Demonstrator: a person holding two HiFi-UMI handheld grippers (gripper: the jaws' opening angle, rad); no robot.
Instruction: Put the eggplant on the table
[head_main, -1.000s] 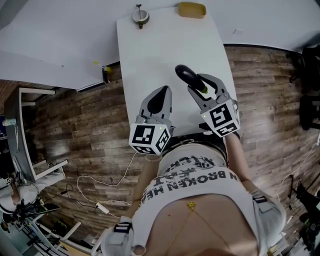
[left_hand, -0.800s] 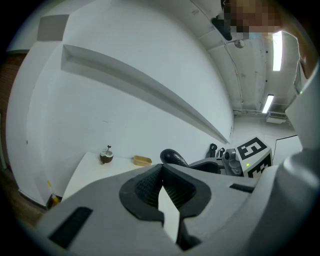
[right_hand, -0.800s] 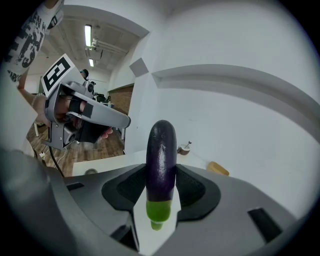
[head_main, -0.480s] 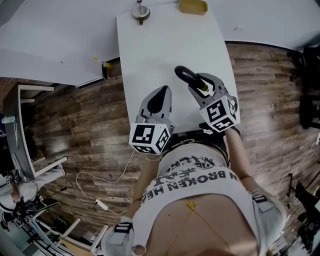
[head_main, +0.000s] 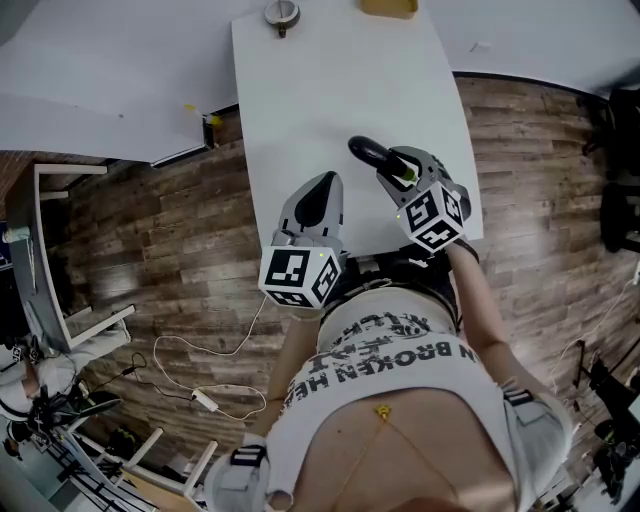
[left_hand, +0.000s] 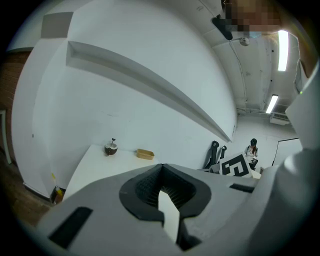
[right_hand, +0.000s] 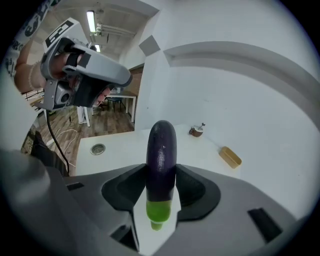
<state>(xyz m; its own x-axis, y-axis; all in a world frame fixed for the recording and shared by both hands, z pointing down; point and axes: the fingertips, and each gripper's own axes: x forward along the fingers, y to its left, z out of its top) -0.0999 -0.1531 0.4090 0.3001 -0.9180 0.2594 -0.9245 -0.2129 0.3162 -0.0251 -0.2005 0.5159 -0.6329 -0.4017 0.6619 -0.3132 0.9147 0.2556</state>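
A dark purple eggplant with a green stem end is clamped between the jaws of my right gripper, which is shut on it. In the head view the eggplant sticks out past the right gripper, low over the near right part of the white table. Whether it touches the tabletop I cannot tell. My left gripper hangs over the table's near edge, shut with nothing in it. In the left gripper view its fingertips meet.
A small brown bowl with a stick and a tan tray sit at the table's far end. A round metal disc lies on the tabletop to the left. Wooden floor with a white cable flanks the table.
My right gripper has sunk toward the tabletop with the eggplant, tilting further down. The left gripper has stayed where it was.
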